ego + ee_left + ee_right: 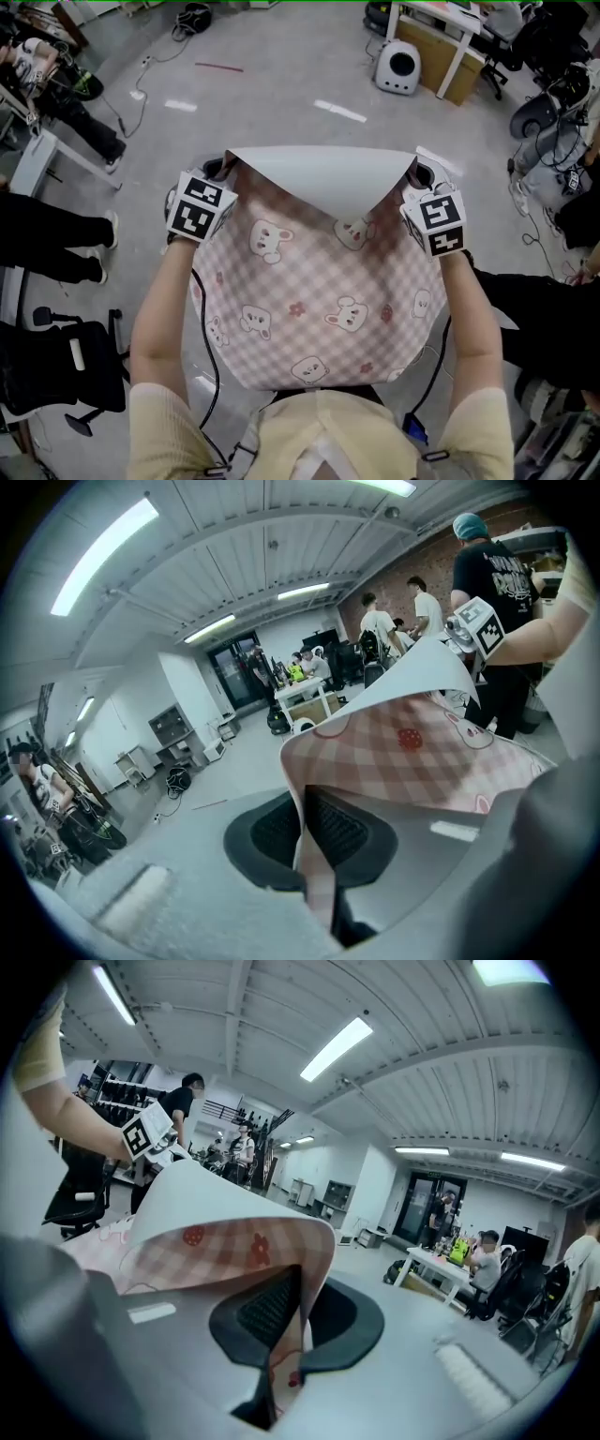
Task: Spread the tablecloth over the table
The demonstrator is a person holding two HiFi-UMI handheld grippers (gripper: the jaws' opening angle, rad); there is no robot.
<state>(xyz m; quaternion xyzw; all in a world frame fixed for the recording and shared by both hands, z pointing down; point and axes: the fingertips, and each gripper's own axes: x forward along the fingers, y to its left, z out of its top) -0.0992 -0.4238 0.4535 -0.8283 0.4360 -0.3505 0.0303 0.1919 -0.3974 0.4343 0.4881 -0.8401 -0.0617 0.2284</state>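
Pale yellow shirt (pixel 319 436) filled the six o'clock edge of the head view, and two bare forearms reached away from it toward eleven and one o'clock. Between them hung the tablecloth (pixel 309 291), pink check printed with rabbits and small flowers. It was held up in the air above the grey floor (pixel 281 94), sagging back toward the person's body. Its far edge had folded over at twelve o'clock and showed a plain white underside.

At ten o'clock the left gripper (pixel 309 841) had its jaws clamped on one corner, a strip of check cloth pinched between the ribbed pads. At two o'clock the right gripper (pixel 292 1326) was closed on the opposite corner in the same way, the cloth curling over its jaws.

Beyond the cloth, a black office chair (pixel 66 366) stood at eight o'clock. A bystander's dark trouser legs (pixel 47 244) showed at nine. Far off near one o'clock sat what looked like a white case with a round window (pixel 398 66), beside a desk (pixel 450 47).
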